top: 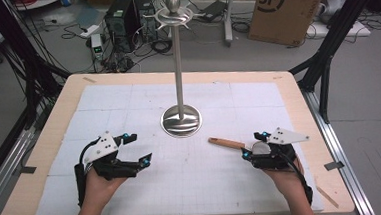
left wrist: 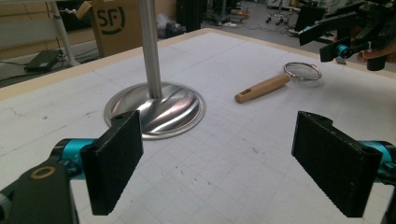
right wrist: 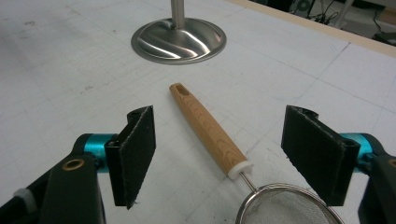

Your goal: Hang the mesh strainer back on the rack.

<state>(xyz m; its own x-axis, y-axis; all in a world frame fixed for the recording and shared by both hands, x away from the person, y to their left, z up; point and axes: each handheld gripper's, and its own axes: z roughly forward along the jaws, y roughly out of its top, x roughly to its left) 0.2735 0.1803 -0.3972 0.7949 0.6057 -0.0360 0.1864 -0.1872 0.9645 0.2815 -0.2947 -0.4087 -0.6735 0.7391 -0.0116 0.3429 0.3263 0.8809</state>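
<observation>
Lying flat on the bench (top: 287, 89), just right of the tall steel stand (top: 180, 119), the wooden-handled strainer (right wrist: 210, 130) is being straddled for pickup by the right gripper (right wrist: 233, 154), fingers (right wrist: 135, 154) spread wide and empty, while the left gripper (top: 133, 148) is being held apart, equally open.

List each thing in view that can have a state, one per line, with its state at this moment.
left gripper: open, holding nothing, above the mat.
right gripper: open, jaws on either side of the strainer's handle, not closed on it.
strainer: lying flat on the mat, ungripped, handle end toward the stand.
stand: upright on its round base, nothing seen hanging from its top hooks.
</observation>
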